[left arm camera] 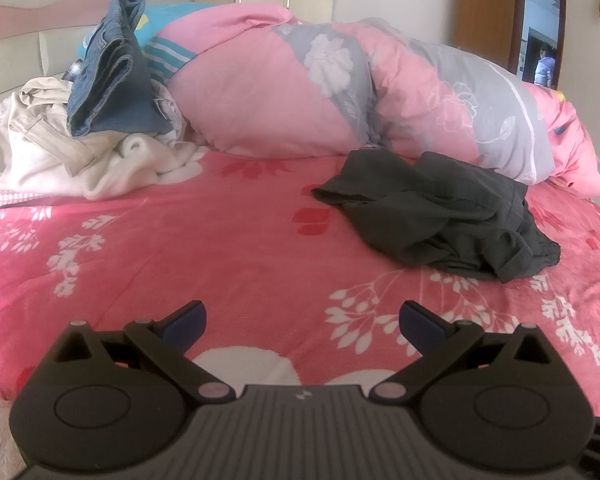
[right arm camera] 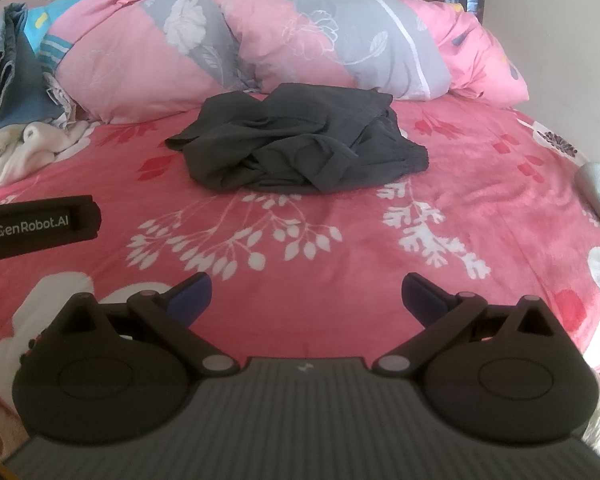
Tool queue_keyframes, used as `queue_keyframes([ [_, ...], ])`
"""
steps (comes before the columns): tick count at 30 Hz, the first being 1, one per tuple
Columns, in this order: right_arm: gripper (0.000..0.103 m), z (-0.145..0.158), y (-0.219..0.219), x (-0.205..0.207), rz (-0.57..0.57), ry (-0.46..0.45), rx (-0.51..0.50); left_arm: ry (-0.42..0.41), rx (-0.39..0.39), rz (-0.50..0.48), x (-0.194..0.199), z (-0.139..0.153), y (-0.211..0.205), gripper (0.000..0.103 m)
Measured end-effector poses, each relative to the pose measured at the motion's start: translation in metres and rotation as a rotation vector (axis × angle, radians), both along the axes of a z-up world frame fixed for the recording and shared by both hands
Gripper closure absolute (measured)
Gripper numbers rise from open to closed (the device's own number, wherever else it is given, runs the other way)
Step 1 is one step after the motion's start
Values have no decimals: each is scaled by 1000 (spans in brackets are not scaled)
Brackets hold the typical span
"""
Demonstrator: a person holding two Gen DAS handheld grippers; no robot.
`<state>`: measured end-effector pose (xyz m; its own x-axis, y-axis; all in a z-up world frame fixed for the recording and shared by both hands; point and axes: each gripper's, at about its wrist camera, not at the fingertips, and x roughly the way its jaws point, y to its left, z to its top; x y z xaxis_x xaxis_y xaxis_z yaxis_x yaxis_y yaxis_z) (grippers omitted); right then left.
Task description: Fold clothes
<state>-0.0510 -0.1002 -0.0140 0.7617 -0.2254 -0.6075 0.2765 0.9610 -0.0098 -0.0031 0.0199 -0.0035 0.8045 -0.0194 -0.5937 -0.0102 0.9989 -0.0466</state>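
2 hand-held grippers, both w/ fingers spread apart, nothing between them: left hand-held gripper [left arm camera: 302, 322] and right hand-held gripper [right arm camera: 307, 294] each hover low over the near part of the bed [right arm camera: 340, 280], above its pink floral blanket. In the right wrist view the left unit's black body w/ "GenRobot.AI" lettering shows at the left edge. 1 dark grey garment [right arm camera: 300, 144] lies crumpled in a heap mid-bed, well ahead of both grippers, not touched by either; its far edge sits just in front of the rolled duvet [left arm camera: 340, 88], 1 big pink/grey flowered roll across the head of the bed. Far left corner: 1 pile of clothes, w/ 1 folded pair of jeans [left arm camera: 108, 76] standing up on top of cream/white clothes [left arm camera: 60, 152], number of pieces in that cream lot can't be told. 1 open doorway [left arm camera: 540, 28] at far right.
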Motion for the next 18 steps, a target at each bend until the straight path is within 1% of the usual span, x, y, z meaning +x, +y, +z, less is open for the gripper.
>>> queue_keyframes([
  [18,1,-3,0,1,-1,5,-1,11,-1,-2,2,-5,-1,0],
])
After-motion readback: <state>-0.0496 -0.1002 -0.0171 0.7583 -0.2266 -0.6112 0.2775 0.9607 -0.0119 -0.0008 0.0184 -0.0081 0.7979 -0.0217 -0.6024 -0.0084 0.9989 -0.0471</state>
